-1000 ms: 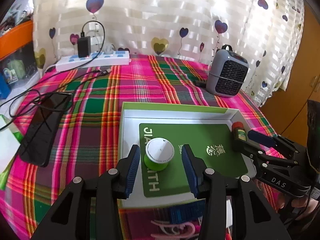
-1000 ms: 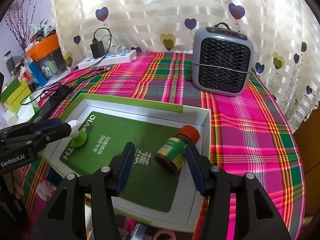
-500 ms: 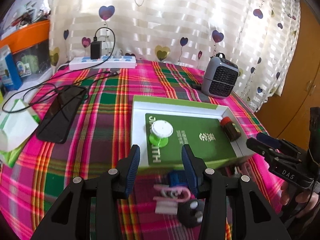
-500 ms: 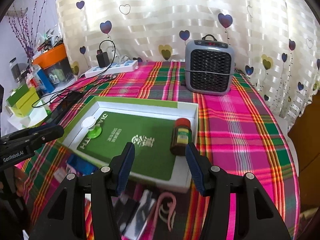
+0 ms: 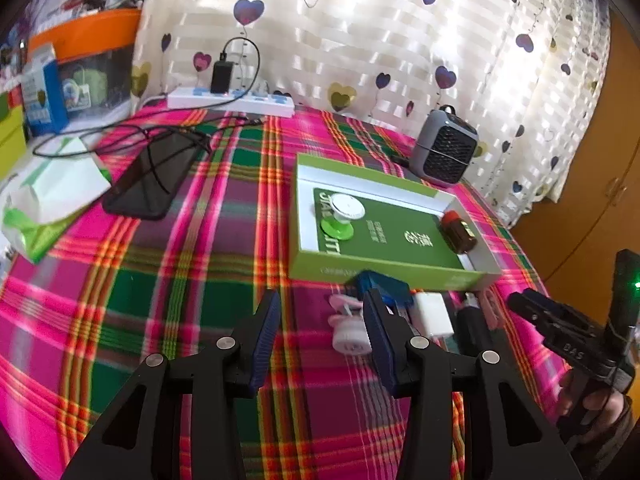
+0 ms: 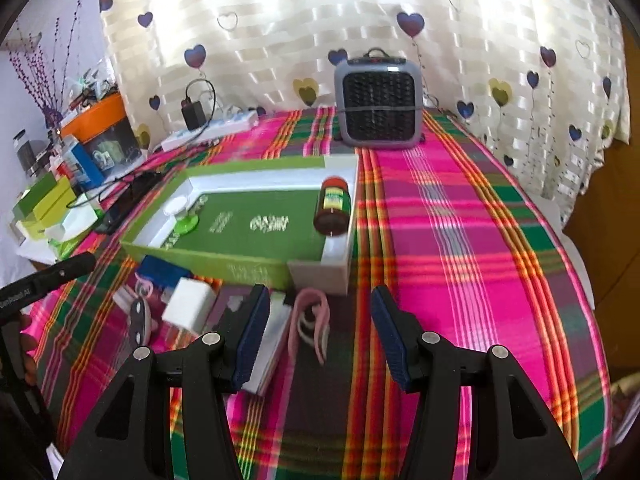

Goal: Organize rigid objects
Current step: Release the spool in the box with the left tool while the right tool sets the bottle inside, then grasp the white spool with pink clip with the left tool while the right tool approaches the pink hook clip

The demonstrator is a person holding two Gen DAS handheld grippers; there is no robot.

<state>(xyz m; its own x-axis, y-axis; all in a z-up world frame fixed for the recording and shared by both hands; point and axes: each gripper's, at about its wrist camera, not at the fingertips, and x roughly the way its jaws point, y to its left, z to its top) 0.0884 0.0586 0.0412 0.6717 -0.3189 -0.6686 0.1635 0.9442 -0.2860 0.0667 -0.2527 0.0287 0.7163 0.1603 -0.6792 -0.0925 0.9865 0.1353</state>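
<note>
A green and white box lies open on the plaid tablecloth. Inside it lie a white and green lid-like piece and a brown bottle with a red cap. In front of the box lie small loose things: a blue box, a white block, a pink clip and a round white piece. My left gripper is open and empty above the cloth, left of them. My right gripper is open and empty over the pink clip.
A grey heater stands behind the box. A black phone, cables and a white power strip lie at the far left. Tissue packs and boxes sit at the left edge. The table drops off at the right.
Both grippers have pulled back from the box and risen, leaving the lid-like piece and the bottle inside. The loose things in front of the box have come into view.
</note>
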